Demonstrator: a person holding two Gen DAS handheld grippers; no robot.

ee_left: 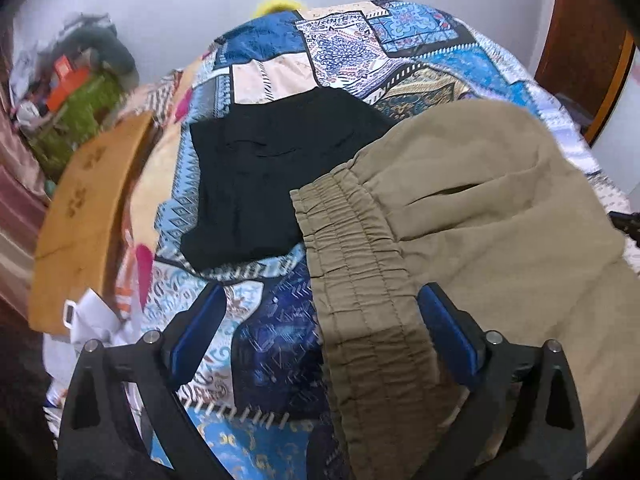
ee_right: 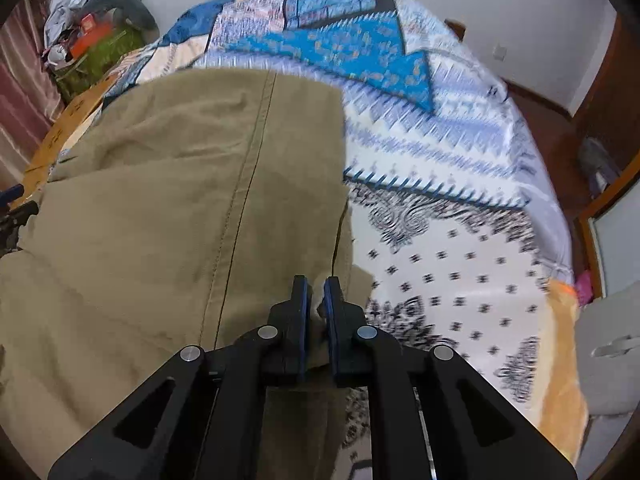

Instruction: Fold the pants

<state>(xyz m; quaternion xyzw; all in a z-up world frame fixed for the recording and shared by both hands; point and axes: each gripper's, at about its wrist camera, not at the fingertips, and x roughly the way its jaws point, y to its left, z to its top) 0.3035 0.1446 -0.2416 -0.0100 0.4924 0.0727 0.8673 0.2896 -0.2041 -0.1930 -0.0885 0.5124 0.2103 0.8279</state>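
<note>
Khaki pants [ee_left: 472, 216] lie spread on a patterned bedspread [ee_left: 272, 320], their gathered elastic waistband [ee_left: 360, 280] running toward the camera in the left wrist view. My left gripper [ee_left: 320, 300] stands wide open over that waistband, blue pads on either side and not pressing it. In the right wrist view the same khaki pants [ee_right: 180, 200] fill the left half, a long seam running down them. My right gripper [ee_right: 316, 292] is shut on the pants' right-hand edge, a pinch of khaki cloth showing between the pads.
A black folded garment [ee_left: 260, 184] lies on the bedspread beyond the waistband. A wooden board [ee_left: 80, 220] sits at the bed's left edge, with a pile of clutter [ee_left: 76, 80] behind. The white-and-blue bedspread [ee_right: 460, 240] lies right of the pants; wooden furniture [ee_right: 600, 120] lines the right wall.
</note>
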